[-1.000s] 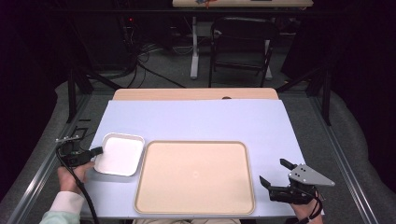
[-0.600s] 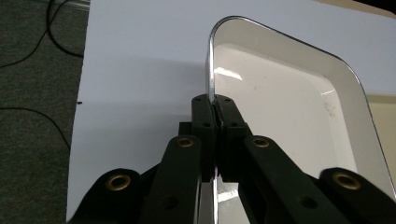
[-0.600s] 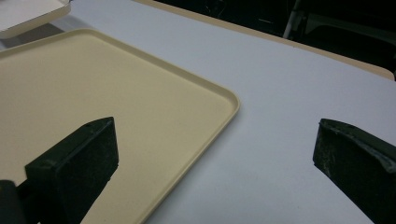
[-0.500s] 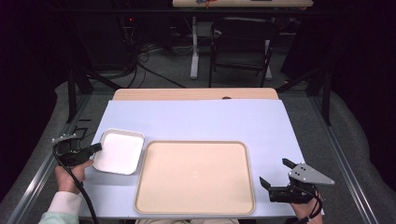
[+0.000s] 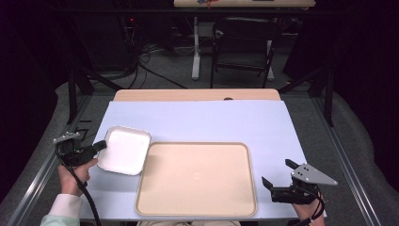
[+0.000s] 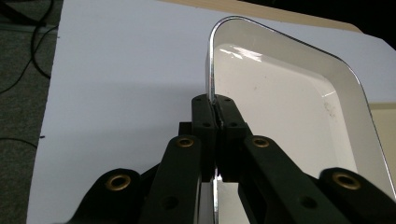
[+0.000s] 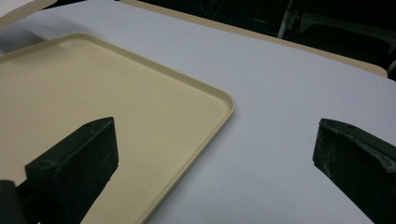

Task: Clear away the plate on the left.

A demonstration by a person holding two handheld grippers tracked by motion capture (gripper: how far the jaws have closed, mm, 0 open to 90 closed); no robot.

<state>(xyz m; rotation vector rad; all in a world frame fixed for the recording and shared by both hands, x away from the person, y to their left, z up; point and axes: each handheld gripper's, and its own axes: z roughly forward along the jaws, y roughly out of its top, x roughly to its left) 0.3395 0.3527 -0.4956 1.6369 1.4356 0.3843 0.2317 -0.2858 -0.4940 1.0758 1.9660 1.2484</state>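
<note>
So the left hand-held gripper (image 5: pixel 99 146) is clamped on the white dish (image 5: pixel 123 150), pinching its left rim. In the left gripper view you can see both jaws pressed together with the thin rim edge sandwiched between them, and the dish (image 6: pixel 289 107) stretches away from the jaws to the right. The dish sits by the left edge of the worktop (image 5: pixel 197 120), its right side just over the left edge of the tan tray (image 5: pixel 196 179), or at least touching it; can't tell if the gripped side is raised off the mat. It's empty inside, just a few faint smudges.

The right hand-held gripper (image 5: pixel 277 181) is down at the near right corner of the worktop, jaws wide apart with nothing between them. They've just been opening the last bit. From the right gripper view one jaw hangs over the tray's (image 7: pixel 93 107) corner and the other over the bare blue mat (image 7: pixel 289 93), so it's well apart from the dish.

Count: one dish, one tray, two grippers, one blue mat covering most of the worktop.

No brands, labels or writing I can read anywhere on the dish, tray or mat.
</note>
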